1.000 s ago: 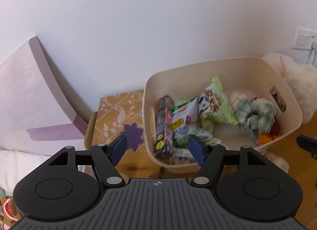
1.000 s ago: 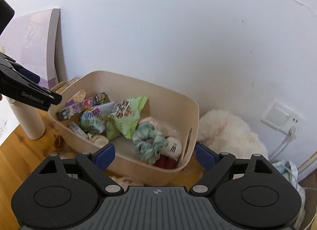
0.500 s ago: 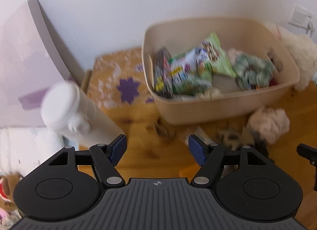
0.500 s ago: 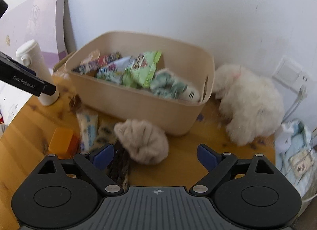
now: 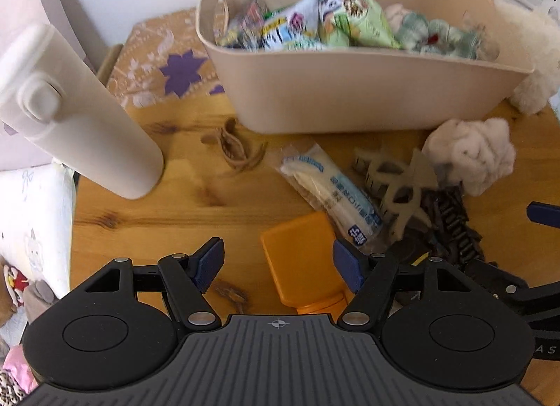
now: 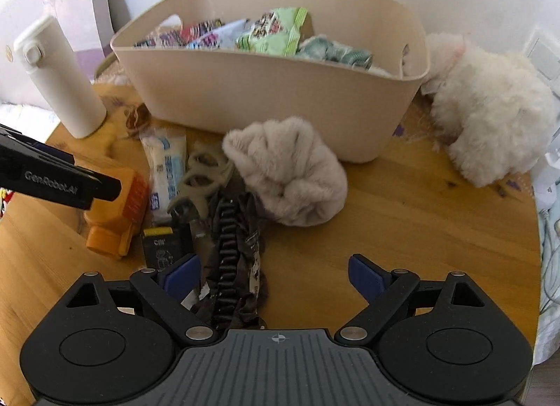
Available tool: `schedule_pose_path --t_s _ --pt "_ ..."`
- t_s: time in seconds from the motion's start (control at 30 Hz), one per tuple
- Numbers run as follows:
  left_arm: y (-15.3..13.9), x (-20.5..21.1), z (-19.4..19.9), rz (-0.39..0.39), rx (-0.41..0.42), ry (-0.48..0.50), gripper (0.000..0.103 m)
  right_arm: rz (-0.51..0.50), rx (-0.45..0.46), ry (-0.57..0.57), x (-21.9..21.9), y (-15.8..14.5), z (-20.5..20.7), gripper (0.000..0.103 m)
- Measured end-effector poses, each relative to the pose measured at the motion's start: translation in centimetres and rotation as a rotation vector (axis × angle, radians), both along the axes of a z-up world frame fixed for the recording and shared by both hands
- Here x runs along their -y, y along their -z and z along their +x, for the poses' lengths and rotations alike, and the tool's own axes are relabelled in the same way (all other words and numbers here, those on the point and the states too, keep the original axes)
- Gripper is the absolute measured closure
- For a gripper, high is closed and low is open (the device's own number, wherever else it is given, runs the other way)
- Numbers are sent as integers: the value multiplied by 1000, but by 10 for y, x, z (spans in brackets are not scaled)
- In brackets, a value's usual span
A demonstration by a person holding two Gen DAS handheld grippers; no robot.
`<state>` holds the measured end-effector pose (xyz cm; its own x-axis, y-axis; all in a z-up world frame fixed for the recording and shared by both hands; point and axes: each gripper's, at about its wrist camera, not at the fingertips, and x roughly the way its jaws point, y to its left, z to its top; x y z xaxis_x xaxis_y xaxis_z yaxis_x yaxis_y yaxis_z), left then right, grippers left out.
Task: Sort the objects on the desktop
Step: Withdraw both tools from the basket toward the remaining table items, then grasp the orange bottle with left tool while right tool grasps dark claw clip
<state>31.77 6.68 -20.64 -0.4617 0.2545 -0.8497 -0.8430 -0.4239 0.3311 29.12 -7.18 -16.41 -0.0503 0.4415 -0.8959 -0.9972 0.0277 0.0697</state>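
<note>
1. Left gripper (image 5: 278, 259): jaws spread wide, holding nothing, low over the round wooden table (image 5: 196, 203). The flat orange plastic bottle (image 5: 301, 259) lies between its fingers, cap end toward the camera, not clamped.
2. Right gripper (image 6: 273, 273): jaws also spread and empty. The dark brown ruffled fabric strip (image 6: 231, 248) runs up from 6 o'clock beside its left finger; whether they touch I cannot tell.
3. Still loose on the table, right wrist view, near to far: small black-and-yellow packet (image 6: 159, 245) at 9 o'clock of the strip; beige plastic hair claw clip (image 6: 201, 178) at its far end, 11 o'clock; white-and-blue plastic pouch (image 6: 166, 168) just left of the clip; grey-beige fluffy fur scrunchie (image 6: 290, 175) at 1 o'clock, touching the strip's top.
4. Further out, left wrist view: tan thin hair ties (image 5: 234, 147) at 11 o'clock, just in front of the bin.
5. Done so far: beige plastic storage bin (image 6: 266, 91) at 12 o'clock already holds colourful snack packets (image 5: 301, 21) on its left side and a mint-green scrunchie (image 5: 434, 33) on its right.
6. Not obviously part of the sort: white cylindrical flask (image 5: 80, 119) standing at 10 o'clock, white fluffy plush toy (image 6: 486, 115) right of the bin.
7. Judgement: roughly half done; about six or seven loose items left, orange bottle looks like the next pick.
</note>
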Motion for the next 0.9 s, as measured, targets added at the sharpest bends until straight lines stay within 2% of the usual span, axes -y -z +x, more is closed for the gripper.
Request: schedule_pose_path --t_s 0.27,0.43,0.53,0.67,0.7,0.77,0.83,0.87,0.9 --pt "13 -6 -5 37 73 -64 25 -53 -20 0 -8 18 -2 14" --pt "18 -8 -7 51 113 -95 24 -67 -20 -4 -14 25 -6 19" --pt "20 -8 -6 56 164 -115 24 -76 -15 -10 -15 29 -9 21" --pt "29 -8 -6 34 182 -162 24 -85 -16 -14 -15 33 -11 26" --pt "31 -8 -7 26 181 -169 25 -86 -16 -14 -15 33 -12 28" --pt "34 -6 -8 23 195 -175 36 -86 -16 -12 -15 34 -12 33" --pt "35 -5 -8 20 195 -179 39 -89 -23 -12 -15 35 -12 44" --pt "35 -5 -7 18 190 -182 42 -89 -23 -10 -14 35 -12 45" --pt "35 -5 -7 17 183 -182 43 -85 -15 -11 -14 35 -13 53"
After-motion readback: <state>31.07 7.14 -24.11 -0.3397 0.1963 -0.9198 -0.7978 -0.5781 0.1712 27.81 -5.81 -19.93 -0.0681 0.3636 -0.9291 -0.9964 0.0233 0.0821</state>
